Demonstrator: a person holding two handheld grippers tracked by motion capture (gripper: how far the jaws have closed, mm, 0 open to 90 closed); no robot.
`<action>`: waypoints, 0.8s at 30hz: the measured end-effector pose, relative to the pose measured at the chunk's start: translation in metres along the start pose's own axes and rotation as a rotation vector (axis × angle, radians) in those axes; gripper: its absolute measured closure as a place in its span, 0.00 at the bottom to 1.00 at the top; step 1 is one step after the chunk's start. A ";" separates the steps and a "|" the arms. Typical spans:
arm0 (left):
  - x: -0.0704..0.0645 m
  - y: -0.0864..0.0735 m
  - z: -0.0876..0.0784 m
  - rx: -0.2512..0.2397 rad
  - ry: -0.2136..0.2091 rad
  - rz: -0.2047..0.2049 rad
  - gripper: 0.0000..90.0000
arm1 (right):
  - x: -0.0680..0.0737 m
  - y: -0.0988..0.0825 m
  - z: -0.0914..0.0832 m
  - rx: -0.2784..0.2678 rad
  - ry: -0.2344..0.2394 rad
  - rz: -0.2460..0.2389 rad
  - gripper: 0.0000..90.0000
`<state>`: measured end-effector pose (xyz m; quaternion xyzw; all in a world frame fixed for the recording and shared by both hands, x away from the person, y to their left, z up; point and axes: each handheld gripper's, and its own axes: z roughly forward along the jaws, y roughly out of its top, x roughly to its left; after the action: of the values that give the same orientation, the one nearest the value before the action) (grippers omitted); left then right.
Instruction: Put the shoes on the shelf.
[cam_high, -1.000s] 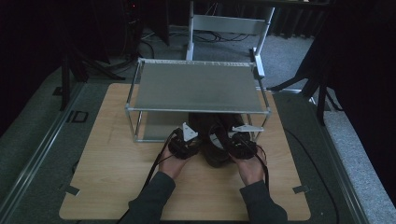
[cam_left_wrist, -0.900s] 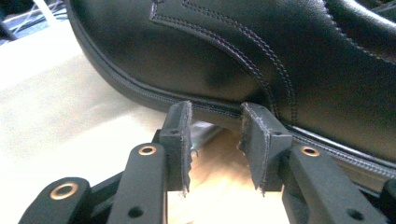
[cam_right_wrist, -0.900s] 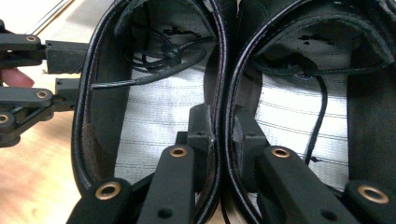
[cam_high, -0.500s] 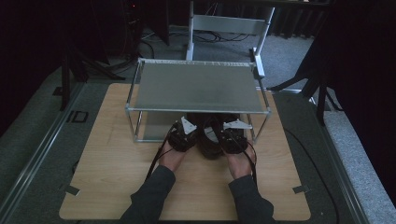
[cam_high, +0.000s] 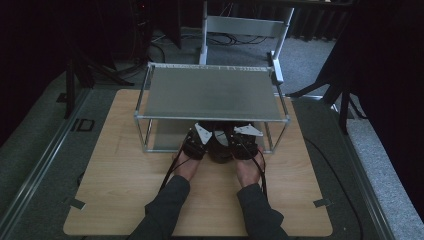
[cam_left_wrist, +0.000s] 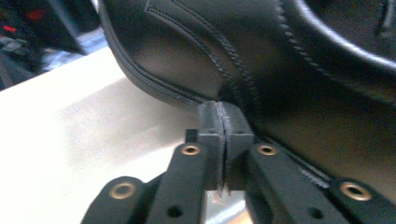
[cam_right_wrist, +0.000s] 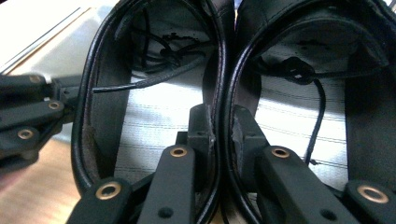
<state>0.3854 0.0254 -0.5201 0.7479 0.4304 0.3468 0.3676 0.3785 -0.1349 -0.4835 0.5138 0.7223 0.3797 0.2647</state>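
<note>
From the high view, my two hands reached under the front edge of the metal shelf rack (cam_high: 212, 95) on the wooden table (cam_high: 115, 175). My left gripper (cam_high: 196, 141) and right gripper (cam_high: 241, 142) sat close side by side, with the pair of black shoes (cam_high: 219, 149) between them, at the rack's lower level just inside its front rail. The shoes' long axes ran away from me, heels toward me and toes hidden under the ribbed grey shelf top. The rack was a frame of thin bright tubes.

In the left gripper view, my jaws had just been closing and now met pad against pad, with nothing visibly between them; their tips (cam_left_wrist: 225, 126) sat right against the outer side of one shoe (cam_left_wrist: 261, 60). That side was smooth, slightly glossy black leather with double rows of stitching curving over it, above a pale surface.

In the right gripper view, my jaws (cam_right_wrist: 222, 128) were clamped on the two inner collar walls pressed together, one pad inside each shoe opening. The left shoe (cam_right_wrist: 140, 121) and right shoe (cam_right_wrist: 299, 112) showed rounded rolled rims, pale striped insoles and loose black laces (cam_right_wrist: 149, 79) lying inside. My other gripper (cam_right_wrist: 28, 121) showed at the far left edge.
</note>
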 end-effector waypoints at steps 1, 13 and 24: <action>-0.002 0.000 0.002 -0.005 0.016 -0.014 1.00 | 0.000 0.000 0.002 -0.007 -0.001 0.005 0.89; -0.014 0.000 0.020 -0.029 0.162 -0.030 1.00 | 0.004 -0.004 0.016 -0.071 -0.050 0.023 0.89; -0.018 0.000 0.031 -0.075 0.242 -0.022 1.00 | 0.015 -0.007 0.024 -0.125 -0.119 0.072 0.89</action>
<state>0.4046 0.0012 -0.5392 0.6814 0.4666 0.4464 0.3445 0.3883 -0.1154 -0.5033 0.5434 0.6615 0.4021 0.3247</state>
